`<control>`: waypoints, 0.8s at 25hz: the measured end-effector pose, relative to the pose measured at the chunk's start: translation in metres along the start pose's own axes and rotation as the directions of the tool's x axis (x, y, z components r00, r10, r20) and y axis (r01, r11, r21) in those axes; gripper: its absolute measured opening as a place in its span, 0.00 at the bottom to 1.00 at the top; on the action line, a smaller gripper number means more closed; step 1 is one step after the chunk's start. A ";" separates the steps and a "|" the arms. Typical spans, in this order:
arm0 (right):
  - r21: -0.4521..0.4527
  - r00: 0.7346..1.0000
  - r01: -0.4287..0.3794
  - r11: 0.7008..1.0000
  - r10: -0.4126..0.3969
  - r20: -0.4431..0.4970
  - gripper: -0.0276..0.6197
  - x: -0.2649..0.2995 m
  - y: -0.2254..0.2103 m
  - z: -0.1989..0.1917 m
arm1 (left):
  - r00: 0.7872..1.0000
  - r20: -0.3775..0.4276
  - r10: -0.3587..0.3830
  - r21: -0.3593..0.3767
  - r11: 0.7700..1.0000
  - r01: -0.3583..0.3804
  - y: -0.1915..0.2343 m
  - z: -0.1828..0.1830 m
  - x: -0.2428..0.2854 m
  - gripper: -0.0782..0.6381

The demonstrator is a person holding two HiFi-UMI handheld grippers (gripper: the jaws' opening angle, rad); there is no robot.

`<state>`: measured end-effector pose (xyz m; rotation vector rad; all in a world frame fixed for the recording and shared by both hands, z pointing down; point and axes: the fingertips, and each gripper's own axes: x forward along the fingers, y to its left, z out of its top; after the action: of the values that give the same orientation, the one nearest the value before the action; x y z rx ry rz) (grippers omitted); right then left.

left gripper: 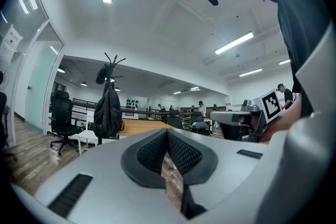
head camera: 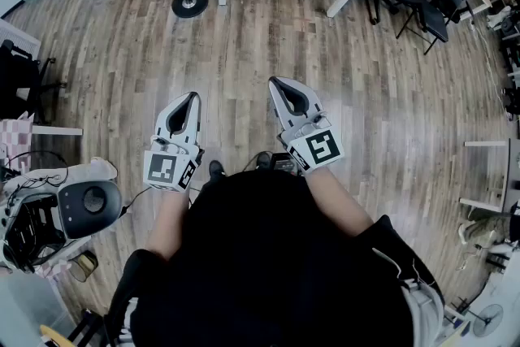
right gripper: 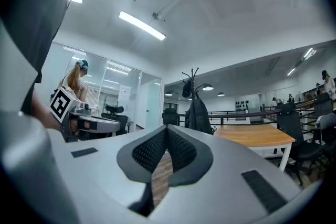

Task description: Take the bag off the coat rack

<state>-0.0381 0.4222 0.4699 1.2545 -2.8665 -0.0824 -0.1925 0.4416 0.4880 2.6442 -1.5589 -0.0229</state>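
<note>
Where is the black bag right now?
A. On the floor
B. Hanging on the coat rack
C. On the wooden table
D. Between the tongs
B: the bag hangs from the coat rack across the room, while the left tongs and right tongs are shut with nothing in them.

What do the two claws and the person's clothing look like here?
Left claw and right claw are light grey tapered shells with black ribbed pads. Each carries a cube with black-and-white square markers. The person wears a black top.
</note>
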 end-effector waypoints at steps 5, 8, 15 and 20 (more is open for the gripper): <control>0.021 1.000 0.009 1.000 -0.009 -0.009 0.09 -0.005 -0.006 -0.006 | 1.000 -0.011 -0.006 0.000 1.000 0.006 -0.009 -0.004 0.004 0.13; 0.025 1.000 0.006 1.000 -0.005 -0.010 0.09 -0.008 -0.010 -0.007 | 1.000 -0.010 0.000 0.001 1.000 0.000 -0.012 -0.001 0.009 0.13; 0.063 1.000 -0.003 0.998 0.003 0.003 0.09 -0.016 -0.017 -0.007 | 1.000 -0.010 0.016 0.015 1.000 -0.016 -0.022 0.005 0.011 0.13; 0.092 1.000 -0.012 0.996 0.012 0.002 0.09 -0.021 -0.025 -0.014 | 0.999 -0.005 0.037 0.014 0.999 -0.037 -0.027 0.005 0.013 0.13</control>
<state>-0.0047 0.4199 0.4830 1.2510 -2.9096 0.0493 -0.1623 0.4429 0.4816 2.6228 -1.6114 -0.0035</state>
